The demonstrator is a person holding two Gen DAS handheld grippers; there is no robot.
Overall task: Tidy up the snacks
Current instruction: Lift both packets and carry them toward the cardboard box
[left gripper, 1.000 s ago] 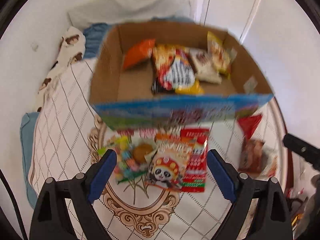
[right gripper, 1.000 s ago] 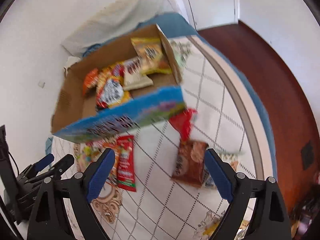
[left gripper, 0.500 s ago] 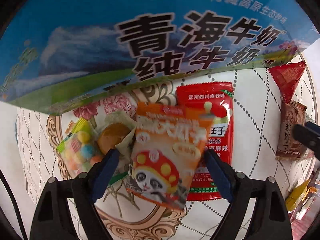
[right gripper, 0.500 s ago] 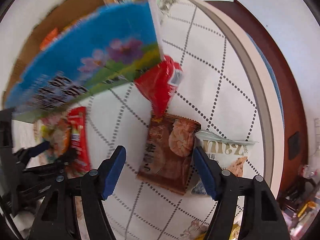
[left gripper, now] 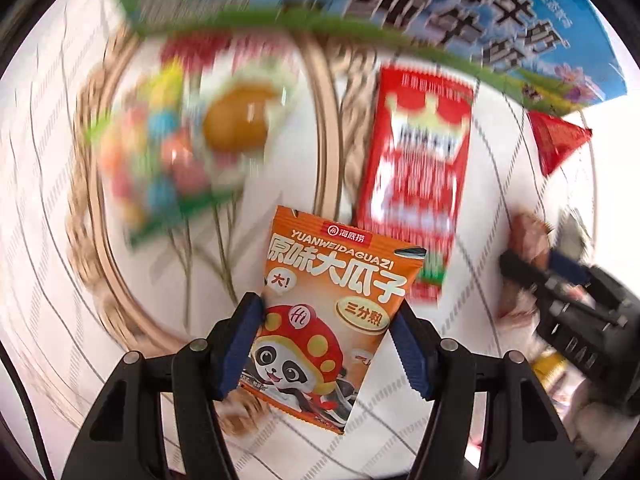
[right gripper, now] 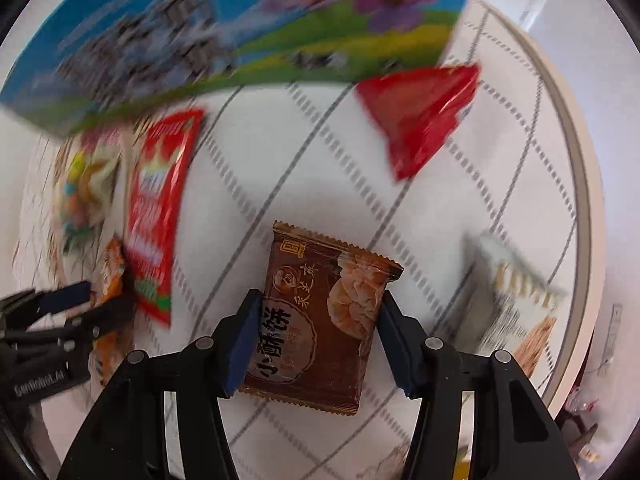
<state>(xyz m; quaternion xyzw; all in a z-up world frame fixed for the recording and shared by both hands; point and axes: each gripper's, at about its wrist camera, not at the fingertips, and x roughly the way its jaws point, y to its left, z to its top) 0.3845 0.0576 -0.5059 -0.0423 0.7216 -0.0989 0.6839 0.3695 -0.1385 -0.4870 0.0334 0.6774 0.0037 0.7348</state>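
While closing: my left gripper (left gripper: 326, 344) pinches the orange panda sunflower-seed packet (left gripper: 328, 320).
Right gripper (right gripper: 316, 340): closing on the brown pastry packet (right gripper: 320, 316).

Orange panda snack pkt (left gripper: 332, 316) seen flat on quilt, tilted; brown biscuit pkt (right gripper: 320, 320) likewise; red pkt (left gripper: 416, 176) laid beside box.

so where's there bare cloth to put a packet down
Bare cloth lies between the long red packet, the red triangular pouch and the brown biscuit packet. It is crowded left of the long red packet, where the candy bag lies by the blue box.
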